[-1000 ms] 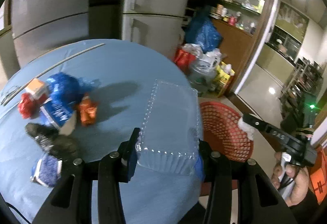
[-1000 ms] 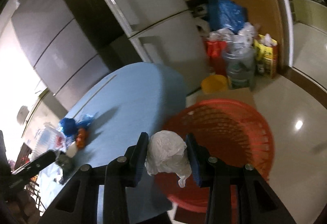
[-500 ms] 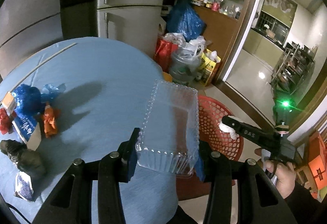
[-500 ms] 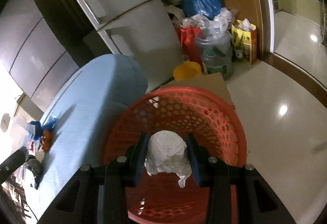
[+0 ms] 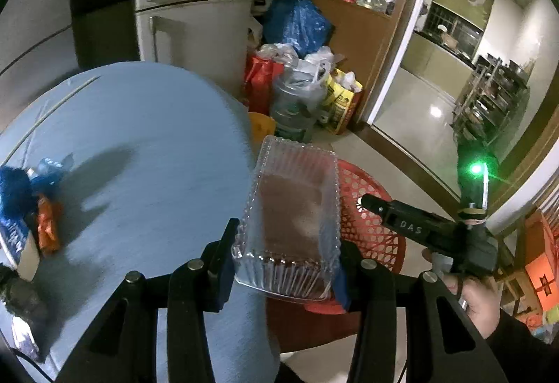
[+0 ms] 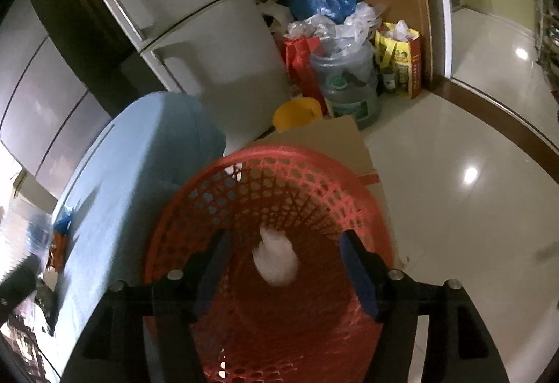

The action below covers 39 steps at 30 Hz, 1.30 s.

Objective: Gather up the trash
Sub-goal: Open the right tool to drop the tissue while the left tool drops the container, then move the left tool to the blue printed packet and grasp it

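My left gripper is shut on a clear ridged plastic container and holds it over the table's right edge, partly above the red mesh basket. My right gripper is open above the red basket. A white crumpled tissue is loose between its fingers, blurred, inside the basket. The right gripper also shows in the left wrist view over the basket.
A round blue table holds blue, orange and dark wrappers at its left. Behind stand a fridge, bags, a water jug, a yellow bucket and cardboard on the floor.
My right gripper has opened over the basket and let go of the white tissue, which drops inside. My left gripper has carried the clear container right, to the table's edge by the basket.
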Available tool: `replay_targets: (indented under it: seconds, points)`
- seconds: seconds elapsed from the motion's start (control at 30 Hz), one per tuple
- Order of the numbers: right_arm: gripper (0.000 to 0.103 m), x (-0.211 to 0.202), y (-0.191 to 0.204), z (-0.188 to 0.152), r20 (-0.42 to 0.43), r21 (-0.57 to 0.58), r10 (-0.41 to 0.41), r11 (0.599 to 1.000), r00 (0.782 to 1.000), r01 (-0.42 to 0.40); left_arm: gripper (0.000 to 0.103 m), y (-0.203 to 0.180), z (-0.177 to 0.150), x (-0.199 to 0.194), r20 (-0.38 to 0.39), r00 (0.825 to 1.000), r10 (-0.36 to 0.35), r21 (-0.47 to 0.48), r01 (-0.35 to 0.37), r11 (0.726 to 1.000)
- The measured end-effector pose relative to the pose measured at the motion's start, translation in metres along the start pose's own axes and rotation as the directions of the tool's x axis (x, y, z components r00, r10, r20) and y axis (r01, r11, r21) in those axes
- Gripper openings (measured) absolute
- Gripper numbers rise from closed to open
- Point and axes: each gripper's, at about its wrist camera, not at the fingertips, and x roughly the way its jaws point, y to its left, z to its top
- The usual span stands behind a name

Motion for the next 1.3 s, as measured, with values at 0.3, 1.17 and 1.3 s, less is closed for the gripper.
replay_targets:
  seconds: [0.3,1.17,1.3]
  points:
    - [0.069,-0.029,-0.024,0.000,0.041,0.069,-0.013,0.998,0.999,0.011,0.056,-0.030,0.012,0.037,-0.065,0.997,-0.043,0.050,0.047,0.998]
    - [0.069,-0.046,0.062,-0.013,0.056,-0.071,0.079,0.995,0.995,-0.075,0.078,0.078,-0.044,-0.056,0.054,0.986,0.158,-0.175,-0.146,0.974]
    - [0.069,-0.043,0.104,-0.025,0.027,-0.149,0.122,0.982,0.992,-0.117,0.079,0.108,-0.070,-0.082,0.072,0.971,0.226,-0.228,-0.205,0.952]
